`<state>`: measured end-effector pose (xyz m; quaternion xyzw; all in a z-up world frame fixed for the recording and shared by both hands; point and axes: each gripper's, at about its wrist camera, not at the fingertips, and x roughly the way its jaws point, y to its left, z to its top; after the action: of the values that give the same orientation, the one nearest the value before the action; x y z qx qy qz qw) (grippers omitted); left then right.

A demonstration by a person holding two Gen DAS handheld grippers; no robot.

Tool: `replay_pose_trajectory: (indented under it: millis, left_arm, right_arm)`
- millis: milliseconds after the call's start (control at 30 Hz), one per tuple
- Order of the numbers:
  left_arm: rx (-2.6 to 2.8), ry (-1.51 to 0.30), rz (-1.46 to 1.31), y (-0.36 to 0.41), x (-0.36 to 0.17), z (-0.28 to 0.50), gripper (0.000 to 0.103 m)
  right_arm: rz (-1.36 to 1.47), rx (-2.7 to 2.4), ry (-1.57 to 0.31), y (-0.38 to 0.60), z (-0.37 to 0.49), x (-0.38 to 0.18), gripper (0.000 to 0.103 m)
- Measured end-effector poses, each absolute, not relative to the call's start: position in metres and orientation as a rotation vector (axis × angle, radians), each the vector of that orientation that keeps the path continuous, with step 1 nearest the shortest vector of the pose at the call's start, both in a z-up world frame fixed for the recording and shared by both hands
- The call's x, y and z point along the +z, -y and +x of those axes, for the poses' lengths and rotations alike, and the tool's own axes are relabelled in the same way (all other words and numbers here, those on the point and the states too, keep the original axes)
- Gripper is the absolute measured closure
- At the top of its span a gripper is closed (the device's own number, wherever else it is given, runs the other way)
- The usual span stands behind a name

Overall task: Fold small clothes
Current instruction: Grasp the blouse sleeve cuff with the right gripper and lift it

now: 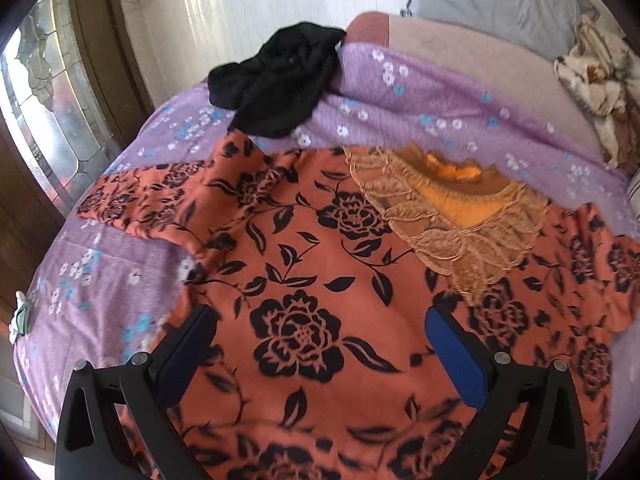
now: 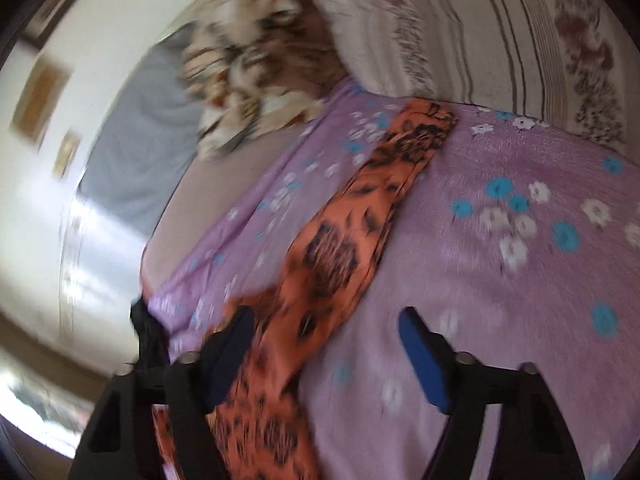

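An orange blouse with black flowers [image 1: 320, 280] lies spread flat on the purple flowered sheet [image 1: 420, 96], its tan lace collar [image 1: 456, 216] toward the far right. My left gripper [image 1: 320, 320] is open and hovers over the blouse's body, holding nothing. In the blurred right wrist view one sleeve of the blouse [image 2: 360, 220] stretches out across the sheet [image 2: 520, 280]. My right gripper [image 2: 328, 320] is open above the near part of that sleeve, the left finger [image 2: 232, 356] over the cloth.
A crumpled black garment [image 1: 280, 80] lies on the sheet beyond the blouse. A tiger-print blanket [image 1: 600, 80] [image 2: 256, 64] and a striped pillow [image 2: 480, 28] lie at the bed's far side. A glass door [image 1: 44, 92] stands to the left.
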<state>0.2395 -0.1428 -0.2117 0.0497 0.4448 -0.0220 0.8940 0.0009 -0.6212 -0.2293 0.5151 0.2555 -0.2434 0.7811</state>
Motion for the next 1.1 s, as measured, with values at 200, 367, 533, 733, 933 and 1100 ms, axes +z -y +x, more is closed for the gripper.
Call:
replay_pose_trajectory:
  millis: [200, 367, 533, 733, 933, 1100]
  left_arm:
    - [-0.027, -0.874, 0.203, 0.148, -0.223, 0.258, 0.0]
    - [-0.043, -0.831, 0.242, 0.156, -0.221, 0.265, 0.0]
    - [-0.061, -0.847, 0.261, 0.157, -0.224, 0.271, 0.0]
    - [-0.039, -0.839, 0.181, 0.142, -0.205, 0.27, 0.0]
    - [0.044, -0.809, 0.131, 0.102, -0.18, 0.267, 0.0]
    - [0.135, -0.797, 0.071, 0.052, -0.168, 0.267, 0.0]
  right_arm:
    - [1.294, -0.63, -0.459, 0.692, 0.038, -0.29, 0.042]
    - [1.345, -0.708, -0.472, 0.715, 0.063, -0.326, 0.042]
    - [1.22, -0.741, -0.431, 0.713, 0.08, -0.322, 0.086]
    - [1.136, -0.708, -0.349, 0.69, 0.074, -0.291, 0.094]
    - [1.039, -0.515, -0.308, 0.634, 0.092, -0.216, 0.094]
    - [0.848, -0.294, -0.371, 0.531, 0.143, -0.154, 0.094]
